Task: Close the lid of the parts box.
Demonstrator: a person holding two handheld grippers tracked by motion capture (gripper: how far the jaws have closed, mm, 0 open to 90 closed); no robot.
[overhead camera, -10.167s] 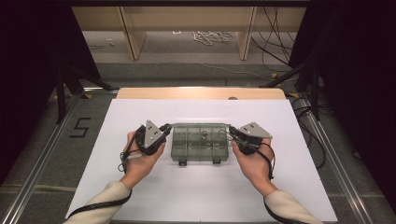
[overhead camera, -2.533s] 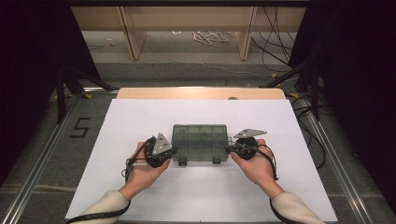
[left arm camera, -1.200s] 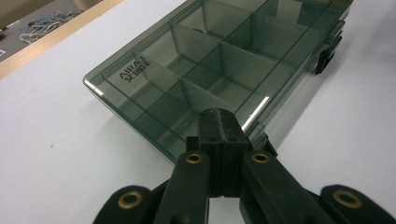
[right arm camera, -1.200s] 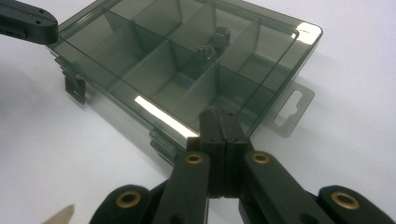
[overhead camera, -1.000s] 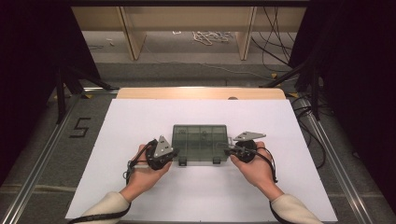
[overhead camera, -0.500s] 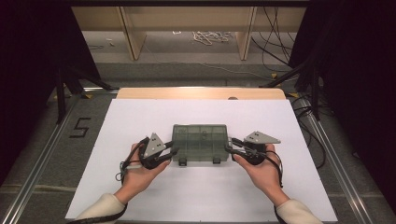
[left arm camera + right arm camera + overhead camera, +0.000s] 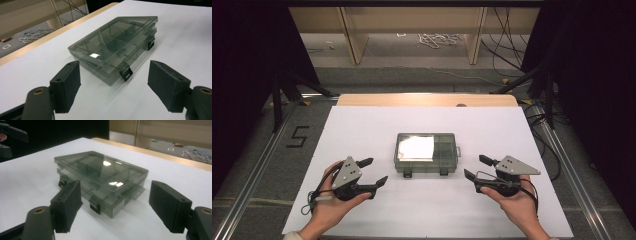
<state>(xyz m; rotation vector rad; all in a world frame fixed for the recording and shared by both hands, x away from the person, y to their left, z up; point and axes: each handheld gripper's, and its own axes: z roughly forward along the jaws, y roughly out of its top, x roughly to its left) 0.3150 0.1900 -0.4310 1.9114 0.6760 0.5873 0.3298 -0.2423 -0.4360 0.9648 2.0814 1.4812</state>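
Only readable thing I'm spotting is a big black number "5" [image 7: 298, 136], sitting on the grey floor just left of the table [image 7: 362, 125], roughly level with its far half in the high view. Nothing's showing on the box itself, no brand or label that I can make out, and the gripper views aren't giving me any lettering either.
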